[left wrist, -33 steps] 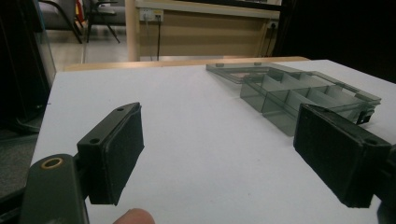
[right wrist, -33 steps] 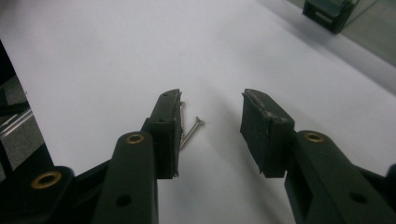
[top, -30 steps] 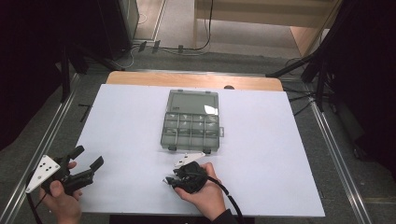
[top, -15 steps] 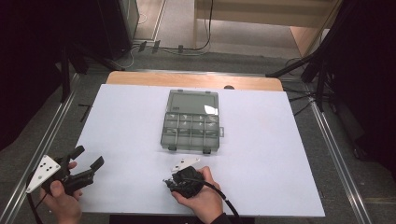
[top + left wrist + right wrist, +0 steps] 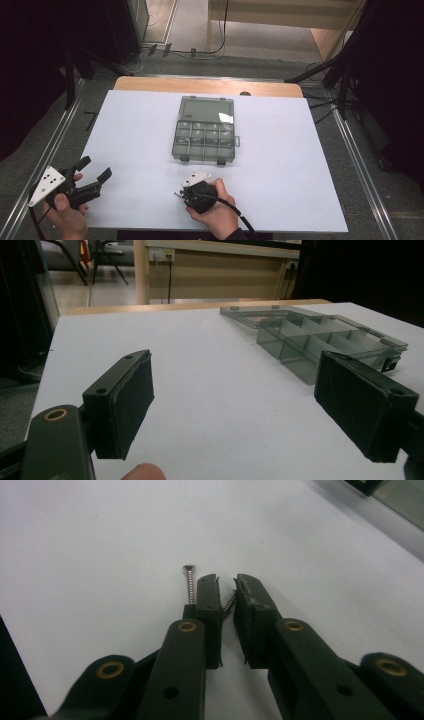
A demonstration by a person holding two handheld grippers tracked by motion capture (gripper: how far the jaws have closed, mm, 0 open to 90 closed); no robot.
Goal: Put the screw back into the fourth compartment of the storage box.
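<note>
Two screws by the right gripper [image 5: 227,587], on the white table [image 5: 300,165].
Its jaws have just been closing and stand nearly together, one screw [image 5: 229,603] in the narrow gap between them; whether the pads press it I cannot tell. A second screw [image 5: 190,584] lies just outside the left jaw. The left gripper [image 5: 235,405] is held wide apart, gripping nothing. Farther off sits the open compartment box [image 5: 205,131].

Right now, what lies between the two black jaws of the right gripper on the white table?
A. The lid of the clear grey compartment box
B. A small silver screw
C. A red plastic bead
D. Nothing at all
B: in the right gripper view, the right gripper has its jaws nearly together around a small silver screw, while a second silver screw lies just outside the jaws on the white table.
</note>
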